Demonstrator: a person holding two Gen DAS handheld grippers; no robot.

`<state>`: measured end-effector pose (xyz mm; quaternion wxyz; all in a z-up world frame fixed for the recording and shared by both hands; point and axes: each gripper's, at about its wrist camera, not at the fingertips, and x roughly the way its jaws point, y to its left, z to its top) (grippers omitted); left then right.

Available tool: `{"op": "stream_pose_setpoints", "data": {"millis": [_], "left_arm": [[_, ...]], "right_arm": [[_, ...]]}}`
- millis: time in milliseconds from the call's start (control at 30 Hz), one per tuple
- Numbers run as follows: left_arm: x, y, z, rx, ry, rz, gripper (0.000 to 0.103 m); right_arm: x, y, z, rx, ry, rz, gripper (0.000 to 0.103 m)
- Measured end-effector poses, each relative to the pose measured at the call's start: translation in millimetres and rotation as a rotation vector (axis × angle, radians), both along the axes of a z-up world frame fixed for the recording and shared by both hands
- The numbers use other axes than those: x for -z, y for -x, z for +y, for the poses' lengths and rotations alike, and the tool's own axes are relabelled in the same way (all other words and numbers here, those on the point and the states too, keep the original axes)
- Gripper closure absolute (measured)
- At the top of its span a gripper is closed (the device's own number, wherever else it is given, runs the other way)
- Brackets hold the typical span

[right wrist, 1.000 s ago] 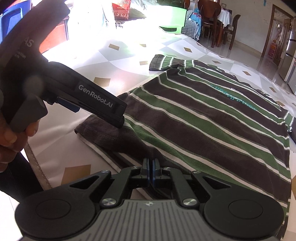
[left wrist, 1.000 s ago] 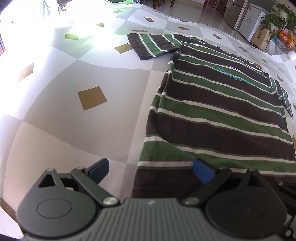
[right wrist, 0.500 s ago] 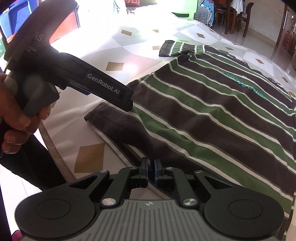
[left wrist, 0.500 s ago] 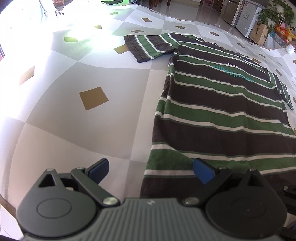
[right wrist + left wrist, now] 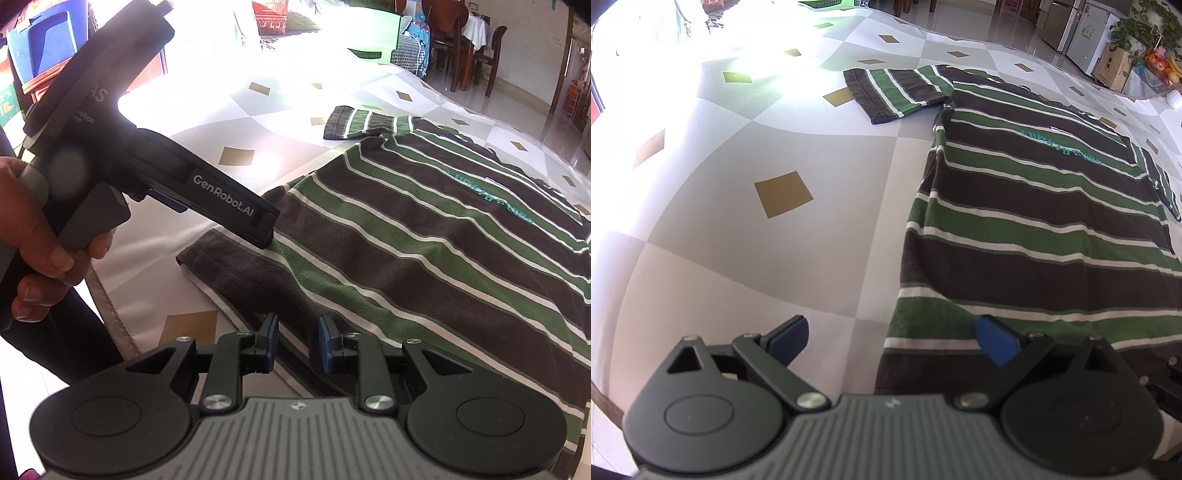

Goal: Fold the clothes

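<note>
The shirt (image 5: 1034, 229) lies flat on the table (image 5: 775, 258), hem at the near edge, one sleeve (image 5: 897, 92) spread out at the far side of the shirt; this layout suits a lengthwise fold, not yet begun in my judgement. The left tool (image 5: 892, 338) stands wide, one pad over bare table beside the shirt, the other over the shirt's near hem corner, nothing pinched; it appears positioned to straddle that corner for a grasp. In the right wrist view a hand (image 5: 37, 251) holds that left tool by its handle, its tip just above the shirt's hem band. The right tool (image 5: 297, 341) is narrow and its jaws are opening, with hem cloth lying in the gap but not pressed by the pads, so it looks like a release or regrip.
</note>
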<state>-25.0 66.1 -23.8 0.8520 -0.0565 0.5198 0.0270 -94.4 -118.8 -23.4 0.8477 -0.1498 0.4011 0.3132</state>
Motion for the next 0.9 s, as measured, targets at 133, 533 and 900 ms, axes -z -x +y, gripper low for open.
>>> {"op": "stream_pose_setpoints", "data": {"millis": [133,533,900], "left_arm": [[0.5,-1.2,-0.5,0.001,0.007,0.001,0.005],[1.7,-1.7,2.0,-0.018,0.014,0.003,0.004],[-3.3,0.1,-1.2,-0.017,-0.01,-0.014,0.003]], "right_arm": [[8.3,-2.1,10.2,-0.019,0.028,-0.005,0.08],[11.9,-2.8,15.0,-0.021,0.043,-0.031,0.097],[4.6,-6.2,4.8,-0.047,-0.006,0.072,0.097]]}}
